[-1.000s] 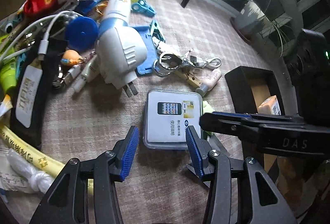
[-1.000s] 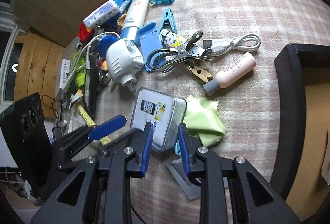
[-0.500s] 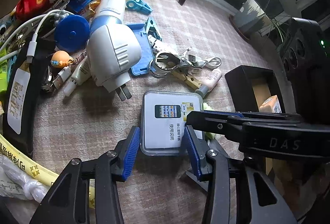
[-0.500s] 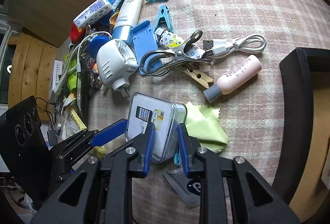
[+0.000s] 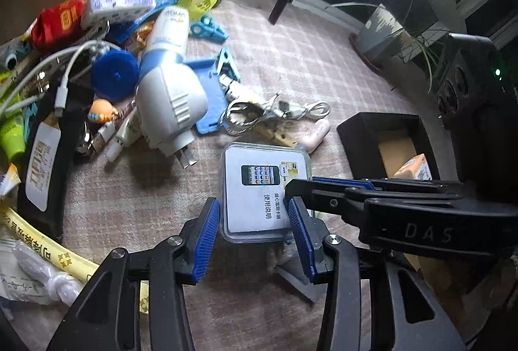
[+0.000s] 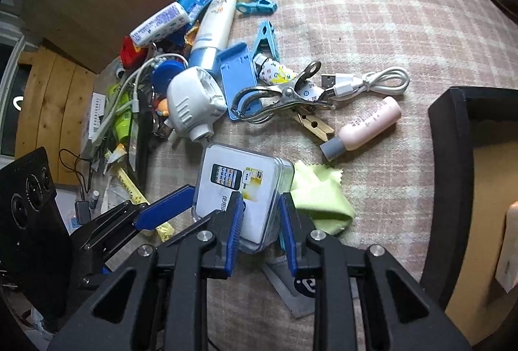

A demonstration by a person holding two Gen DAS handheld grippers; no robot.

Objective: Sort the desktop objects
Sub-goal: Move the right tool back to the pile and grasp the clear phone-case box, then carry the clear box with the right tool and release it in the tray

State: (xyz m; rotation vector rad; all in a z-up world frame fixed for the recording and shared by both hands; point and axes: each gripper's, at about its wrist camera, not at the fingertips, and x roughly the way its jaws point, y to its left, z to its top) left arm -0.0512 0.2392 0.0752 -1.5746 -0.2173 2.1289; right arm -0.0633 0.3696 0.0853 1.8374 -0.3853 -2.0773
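A clear plastic box (image 5: 259, 189) with a phone-picture card inside sits on the checked cloth, its near end between both grippers. My left gripper (image 5: 252, 208) has a blue pad against each long side of the box. My right gripper (image 6: 259, 202) comes in from the right and is shut across the box's near right corner (image 6: 239, 179), which looks tipped up a little. In the left wrist view the right gripper's fingers (image 5: 323, 186) lie over the box's right edge. One left finger's pad (image 6: 165, 212) shows at the box's left side in the right wrist view.
A black open box (image 6: 450, 137) stands to the right. A green cloth (image 6: 320, 199) and a grey card (image 6: 291, 283) lie beside and under the clear box. Beyond are a pink bottle (image 6: 365, 127), a metal clip (image 6: 278, 98), a white cable (image 6: 372, 82) and a white plug (image 5: 168, 105). A heap of small items crowds the far left.
Both grippers have slid further along the clear box. The left jaws have narrowed onto its sides. The box's near end now looks slightly raised.
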